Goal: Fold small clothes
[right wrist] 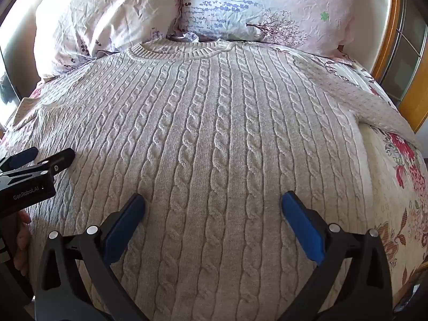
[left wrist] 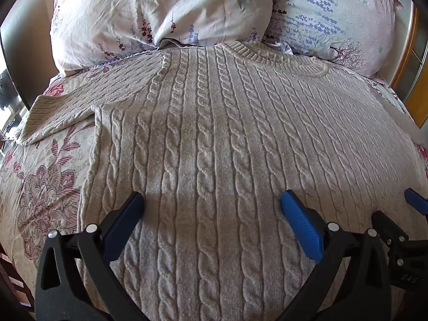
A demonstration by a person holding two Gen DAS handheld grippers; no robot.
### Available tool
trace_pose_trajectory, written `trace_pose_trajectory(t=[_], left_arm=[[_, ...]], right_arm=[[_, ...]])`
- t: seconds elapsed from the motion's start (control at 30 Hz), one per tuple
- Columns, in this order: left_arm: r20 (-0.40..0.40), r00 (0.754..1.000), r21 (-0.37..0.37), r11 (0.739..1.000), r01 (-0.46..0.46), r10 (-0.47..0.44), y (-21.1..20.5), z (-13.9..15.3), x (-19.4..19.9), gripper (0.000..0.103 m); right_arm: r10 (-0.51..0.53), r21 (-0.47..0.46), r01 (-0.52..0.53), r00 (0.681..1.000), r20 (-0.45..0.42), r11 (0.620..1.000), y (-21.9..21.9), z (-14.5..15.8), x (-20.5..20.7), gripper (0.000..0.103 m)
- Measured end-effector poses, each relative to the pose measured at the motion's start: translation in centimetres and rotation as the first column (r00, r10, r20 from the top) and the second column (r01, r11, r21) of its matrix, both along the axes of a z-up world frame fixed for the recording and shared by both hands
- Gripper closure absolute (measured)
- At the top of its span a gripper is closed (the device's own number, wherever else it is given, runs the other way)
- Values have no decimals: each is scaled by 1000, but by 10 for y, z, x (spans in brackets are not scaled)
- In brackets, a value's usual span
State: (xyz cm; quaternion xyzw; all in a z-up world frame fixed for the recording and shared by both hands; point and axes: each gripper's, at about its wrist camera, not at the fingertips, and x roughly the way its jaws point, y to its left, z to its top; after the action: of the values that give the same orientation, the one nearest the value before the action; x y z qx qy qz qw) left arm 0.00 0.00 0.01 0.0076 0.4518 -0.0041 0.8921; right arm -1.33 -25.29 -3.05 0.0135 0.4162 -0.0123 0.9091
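A cream cable-knit sweater (left wrist: pixel 214 133) lies flat on the bed, collar (left wrist: pixel 270 53) toward the pillows, and it also fills the right wrist view (right wrist: pixel 214 139). Its left sleeve (left wrist: pixel 53 112) spreads out to the left, its right sleeve (right wrist: pixel 374 104) to the right. My left gripper (left wrist: pixel 212 200) is open and empty above the lower body of the sweater. My right gripper (right wrist: pixel 213 200) is open and empty above the same area, further right. Each gripper shows at the edge of the other's view: the right one (left wrist: pixel 412 200), the left one (right wrist: pixel 40 156).
The sweater rests on a floral bedspread (left wrist: pixel 40 187), also visible at the right (right wrist: pixel 401 187). Two floral pillows (left wrist: pixel 149 13) (right wrist: pixel 267 5) lie behind the collar. A wooden frame (right wrist: pixel 417 101) stands at the far right of the bed.
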Motion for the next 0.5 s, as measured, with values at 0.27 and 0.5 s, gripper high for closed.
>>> trace_pose_trajectory(t=[0.27, 0.5], left_arm=[[0, 1000, 1, 1000, 0, 0, 0, 0, 0, 2], [0, 1000, 1, 1000, 0, 0, 0, 0, 0, 2]], right_arm=[[0, -1, 0, 1000, 4, 1000, 0, 0, 0, 1], [0, 0, 0, 1000, 5, 1000, 0, 0, 0, 1]])
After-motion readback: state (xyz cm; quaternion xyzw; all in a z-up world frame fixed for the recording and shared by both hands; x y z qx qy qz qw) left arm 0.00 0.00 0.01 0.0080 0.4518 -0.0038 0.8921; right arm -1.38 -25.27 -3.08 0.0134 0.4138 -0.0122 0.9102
